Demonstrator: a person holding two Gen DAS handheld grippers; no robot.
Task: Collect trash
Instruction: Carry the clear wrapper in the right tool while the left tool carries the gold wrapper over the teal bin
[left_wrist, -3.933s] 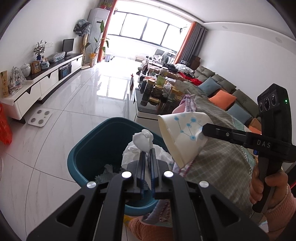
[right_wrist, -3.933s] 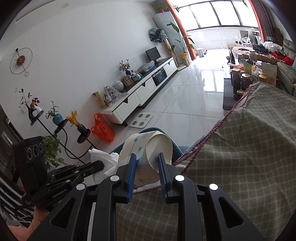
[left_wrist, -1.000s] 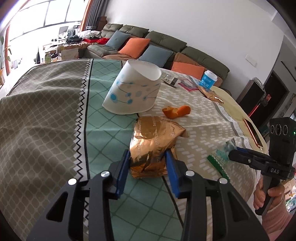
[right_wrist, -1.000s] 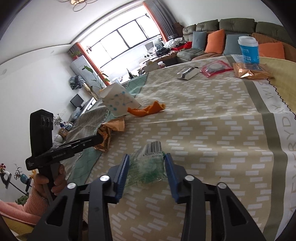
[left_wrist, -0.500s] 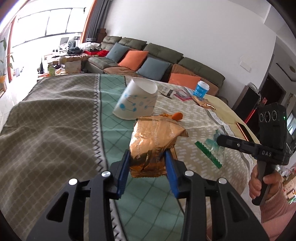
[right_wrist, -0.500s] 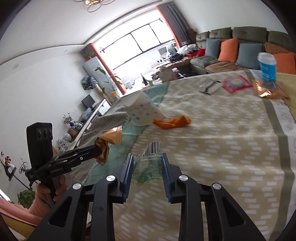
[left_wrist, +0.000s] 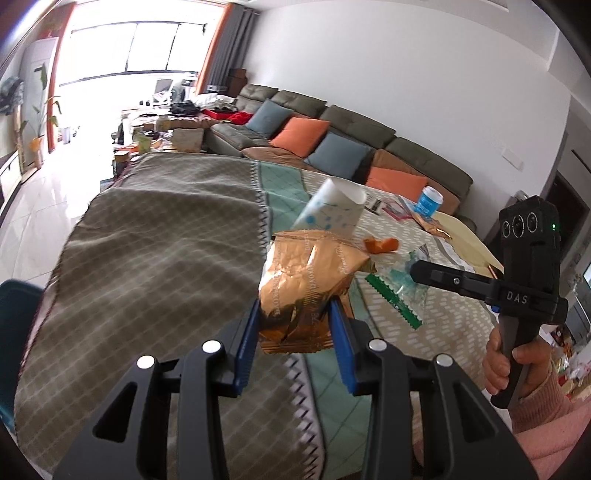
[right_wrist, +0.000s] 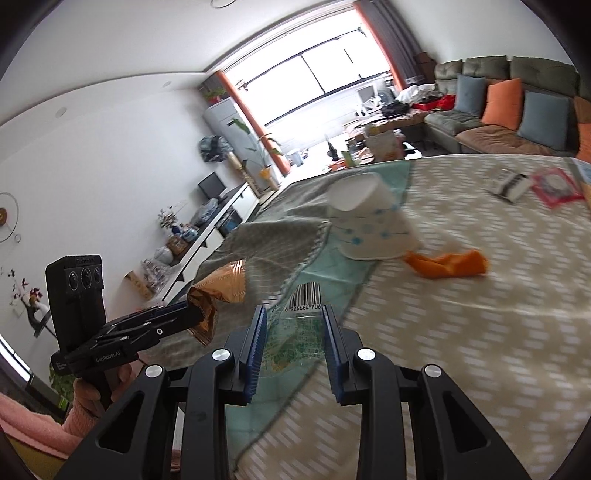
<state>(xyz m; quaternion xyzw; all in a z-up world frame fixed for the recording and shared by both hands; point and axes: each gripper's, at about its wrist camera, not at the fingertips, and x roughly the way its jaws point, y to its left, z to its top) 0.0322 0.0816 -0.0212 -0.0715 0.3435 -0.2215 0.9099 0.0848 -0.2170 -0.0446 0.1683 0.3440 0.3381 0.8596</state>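
My left gripper (left_wrist: 292, 321) is shut on a crumpled gold foil snack bag (left_wrist: 308, 280) and holds it above the cloth-covered table (left_wrist: 155, 236); it also shows in the right wrist view (right_wrist: 218, 291). My right gripper (right_wrist: 293, 332) is shut on a clear plastic wrapper with green print and a barcode (right_wrist: 295, 328); the wrapper also shows in the left wrist view (left_wrist: 397, 291). A white paper cup with blue dots (right_wrist: 369, 229) lies upside down on the table. An orange peel (right_wrist: 447, 266) lies beside it.
A teal bin's rim (left_wrist: 14, 295) shows at the far left below the table edge. Farther on the table lie a blue-capped tub (left_wrist: 428, 199), another gold wrapper (left_wrist: 434, 225), a red packet (right_wrist: 557, 186) and a small striped box (right_wrist: 511, 182). A sofa (left_wrist: 332, 133) stands behind.
Both grippers have lifted their wrappers off the table and swung left, toward the table's edge. The teal bin's rim has come into the left wrist view.
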